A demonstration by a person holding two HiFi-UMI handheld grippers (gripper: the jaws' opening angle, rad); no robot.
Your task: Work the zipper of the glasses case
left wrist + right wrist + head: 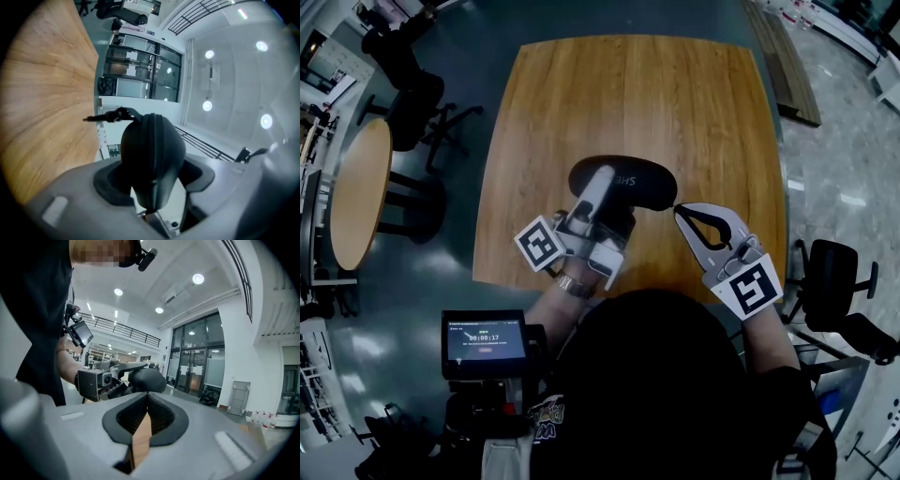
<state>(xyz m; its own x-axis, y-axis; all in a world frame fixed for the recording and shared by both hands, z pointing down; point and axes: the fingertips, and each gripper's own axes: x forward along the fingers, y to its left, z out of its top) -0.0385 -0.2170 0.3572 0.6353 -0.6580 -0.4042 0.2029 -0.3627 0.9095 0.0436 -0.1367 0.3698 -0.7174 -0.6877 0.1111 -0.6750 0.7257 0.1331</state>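
A black oval glasses case (pixel 642 183) is over the middle of the wooden table (pixel 628 84). My left gripper (pixel 602 187) is shut on its middle. In the left gripper view the case (pixel 152 150) fills the gap between the jaws, seam towards the camera. A thin black zipper pull (pixel 105 116) sticks out free from its far end. My right gripper (pixel 679 210) is at the case's right end with its jaws shut. In the right gripper view the case (pixel 149 379) sits just past the closed tips (pixel 147 394), with nothing visible between them.
A round side table (pixel 361 187) and a dark chair (pixel 412 94) stand on the left. Another chair (pixel 834 272) is at the right. A small lit screen (pixel 483 342) sits by my left hip. A wooden bench (pixel 787 61) lies beyond the table's far right corner.
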